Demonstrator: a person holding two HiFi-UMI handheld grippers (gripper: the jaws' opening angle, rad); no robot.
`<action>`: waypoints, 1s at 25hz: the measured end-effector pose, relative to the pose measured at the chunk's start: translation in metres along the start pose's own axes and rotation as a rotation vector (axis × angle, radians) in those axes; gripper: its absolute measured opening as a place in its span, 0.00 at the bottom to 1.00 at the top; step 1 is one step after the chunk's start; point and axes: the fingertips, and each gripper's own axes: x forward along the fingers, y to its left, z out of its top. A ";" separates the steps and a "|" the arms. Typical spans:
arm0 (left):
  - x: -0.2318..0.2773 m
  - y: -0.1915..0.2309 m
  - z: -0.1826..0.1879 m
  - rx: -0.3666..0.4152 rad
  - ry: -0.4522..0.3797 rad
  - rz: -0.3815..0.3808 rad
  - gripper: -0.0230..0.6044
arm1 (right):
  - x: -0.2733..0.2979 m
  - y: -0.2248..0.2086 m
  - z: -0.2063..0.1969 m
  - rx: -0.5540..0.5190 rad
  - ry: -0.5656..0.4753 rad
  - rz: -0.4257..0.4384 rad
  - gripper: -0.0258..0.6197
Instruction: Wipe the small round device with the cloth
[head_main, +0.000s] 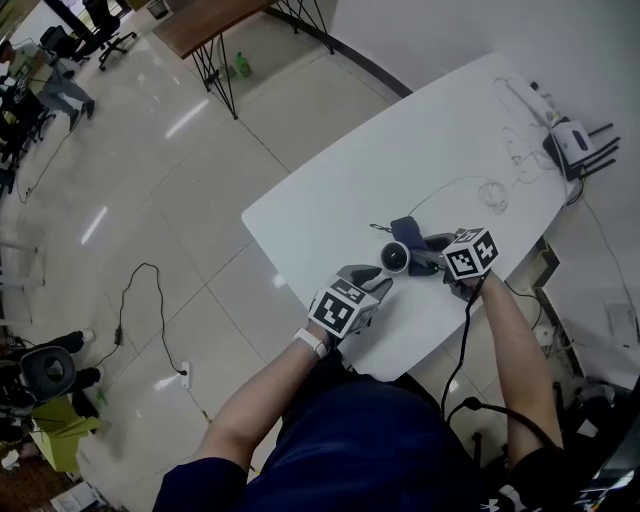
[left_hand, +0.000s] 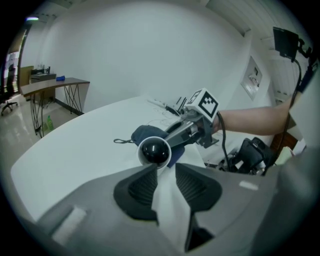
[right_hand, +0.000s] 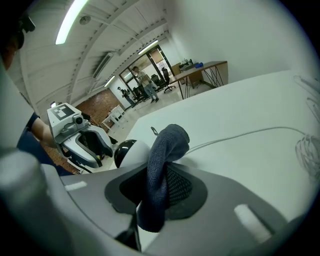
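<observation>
1. Head view: the white worktop (head_main: 330, 200) runs from centre to upper right. The small round device (head_main: 395, 257) sits near its lower edge, between the two hand-held grippers.
2. Left gripper view: the left hand-held gripper (left_hand: 166, 175) has its jaws part-way apart and clenched on the device's (left_hand: 155, 151) white lower body. The black dome faces the camera, just past the pad tips. The head view shows only that this hand-held gripper (head_main: 378, 280) meets the device, not the grip.
3. Right gripper view: the right hand-held gripper (right_hand: 157, 187) is grasping the dark blue cloth (right_hand: 162, 165). It is folded between the pads and bulges over their tips. The device (right_hand: 127, 151) is just left of the bulge; I can't tell whether they touch.
4. Left gripper view: the cloth (left_hand: 145, 134) lies behind the device, with the right hand-held gripper (left_hand: 175, 136) coming in from the right of the frame.
5. Head view only: the cloth (head_main: 410, 232) spreads on the worktop above and right of the device. The right hand-held gripper (head_main: 425, 256) is at its right, and a router (head_main: 575, 140) is at the far upper right.
6. A thin white cable (right_hand: 240, 135) crosses the worktop in the right gripper view. It is fainter in the head view (head_main: 450, 185).
7. People in the background show only in the right gripper view, upper centre.
</observation>
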 end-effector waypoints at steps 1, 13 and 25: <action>-0.001 0.000 0.000 0.006 0.000 0.001 0.22 | -0.004 0.004 0.003 -0.017 -0.012 -0.017 0.16; -0.015 -0.009 -0.020 0.034 0.011 -0.008 0.22 | -0.034 0.067 0.033 -0.672 0.123 -0.427 0.16; -0.025 0.003 0.001 0.057 -0.068 0.031 0.18 | -0.079 0.028 0.046 -0.202 -0.214 -0.521 0.16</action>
